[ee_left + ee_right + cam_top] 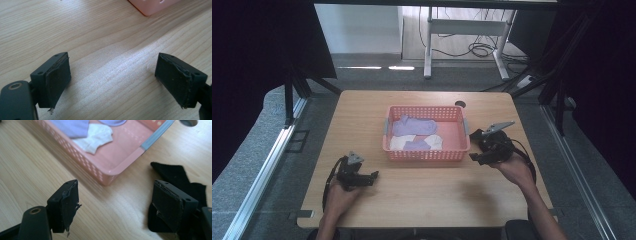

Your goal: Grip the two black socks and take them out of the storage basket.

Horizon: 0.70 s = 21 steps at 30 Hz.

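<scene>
Your left gripper (371,176) sits released at lower left, bare table (422,195) around it. Your right gripper (113,205), also released, hovers beside the pink basket (427,154) corner (black sock (175,176) underneath).

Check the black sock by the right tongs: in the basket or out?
Out. The black sock lies on the table beside the pink basket, behind the open right tongs.

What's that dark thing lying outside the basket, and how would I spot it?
Find the pink basket in the middle of the wooden table, then look just past its right end. There a black sock lies flat on the bare wood under the right claw. It is the only dark piece; the others are purple or white and lie in the basket.
</scene>
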Available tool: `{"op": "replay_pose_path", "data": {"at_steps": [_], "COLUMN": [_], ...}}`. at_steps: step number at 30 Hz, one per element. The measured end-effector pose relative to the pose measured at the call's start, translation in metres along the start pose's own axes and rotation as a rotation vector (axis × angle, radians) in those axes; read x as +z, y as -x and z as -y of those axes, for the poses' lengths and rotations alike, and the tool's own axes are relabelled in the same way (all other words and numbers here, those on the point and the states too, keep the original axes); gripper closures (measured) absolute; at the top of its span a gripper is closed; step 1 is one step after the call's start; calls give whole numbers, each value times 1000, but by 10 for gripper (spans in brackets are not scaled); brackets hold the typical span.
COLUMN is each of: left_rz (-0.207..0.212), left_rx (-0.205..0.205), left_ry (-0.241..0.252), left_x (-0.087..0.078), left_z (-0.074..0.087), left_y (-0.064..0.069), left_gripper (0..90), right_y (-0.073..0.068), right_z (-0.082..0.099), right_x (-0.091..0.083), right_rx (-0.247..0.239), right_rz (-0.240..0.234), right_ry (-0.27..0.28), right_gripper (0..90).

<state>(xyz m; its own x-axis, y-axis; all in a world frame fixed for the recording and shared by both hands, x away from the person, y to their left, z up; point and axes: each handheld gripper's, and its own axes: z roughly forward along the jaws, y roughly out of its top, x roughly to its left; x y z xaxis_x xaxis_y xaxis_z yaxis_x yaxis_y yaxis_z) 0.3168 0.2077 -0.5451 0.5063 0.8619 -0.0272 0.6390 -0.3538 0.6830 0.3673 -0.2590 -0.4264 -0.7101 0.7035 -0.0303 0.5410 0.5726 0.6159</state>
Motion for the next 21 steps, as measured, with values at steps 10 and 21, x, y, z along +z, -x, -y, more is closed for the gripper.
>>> {"op": "replay_pose_path", "data": {"at_steps": [10, 21], "left_rz": [1, 1], "left_rx": [-6, -2], "left_ry": [5, 5], "left_x": [0, 0], "left_z": [0, 0], "left_y": [0, 0], "left_gripper": [129, 129], "right_y": [-15, -27], "right_z": [26, 51], "right_x": [24, 54], "right_rx": [2, 13], "right_rz": [-25, -45], "right_ry": [-10, -25], "right_gripper": [230, 225]}}
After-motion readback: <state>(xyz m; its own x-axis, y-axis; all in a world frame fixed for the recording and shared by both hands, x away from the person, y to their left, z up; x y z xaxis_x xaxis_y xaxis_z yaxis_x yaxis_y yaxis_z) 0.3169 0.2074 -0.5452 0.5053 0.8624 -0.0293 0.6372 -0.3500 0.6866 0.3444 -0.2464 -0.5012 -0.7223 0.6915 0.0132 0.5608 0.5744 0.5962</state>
